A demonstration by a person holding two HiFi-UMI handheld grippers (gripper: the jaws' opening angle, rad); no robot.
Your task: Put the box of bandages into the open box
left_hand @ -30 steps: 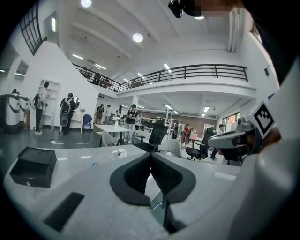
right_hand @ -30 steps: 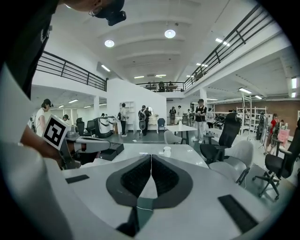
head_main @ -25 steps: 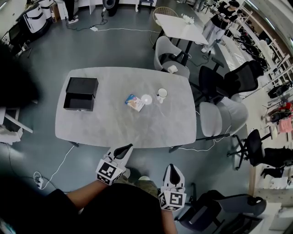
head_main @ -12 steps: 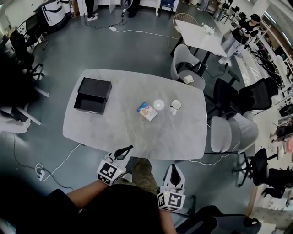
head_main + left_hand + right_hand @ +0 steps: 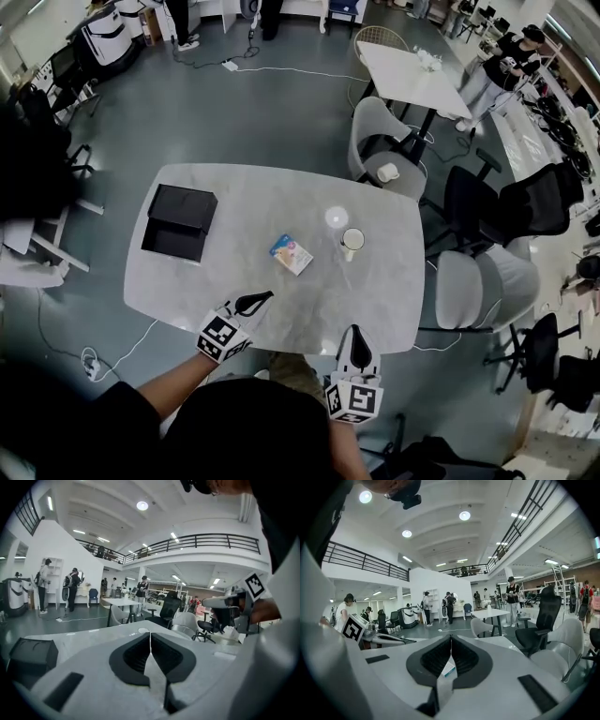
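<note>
The box of bandages [image 5: 292, 254], small, flat and colourful, lies near the middle of the grey table [image 5: 234, 291]. The open black box [image 5: 178, 223] stands at the table's left end, its lid raised behind it; the left gripper view shows it low at the left [image 5: 33, 655]. My left gripper [image 5: 266, 296] is shut and empty over the near table edge, short of the bandages. My right gripper [image 5: 355, 331] is shut and empty at the near edge, further right. In the right gripper view the bandage box [image 5: 448, 670] shows past the closed jaws.
A white cup [image 5: 352, 240] and a white disc [image 5: 336, 217] sit right of the bandages. Grey chairs [image 5: 473, 286] and black office chairs [image 5: 511, 202] crowd the table's right side. A second white table [image 5: 412, 75] stands behind. People stand far off.
Both grippers have moved forward from below the table's near edge to over it. The table has shifted closer and lower in the head view.
</note>
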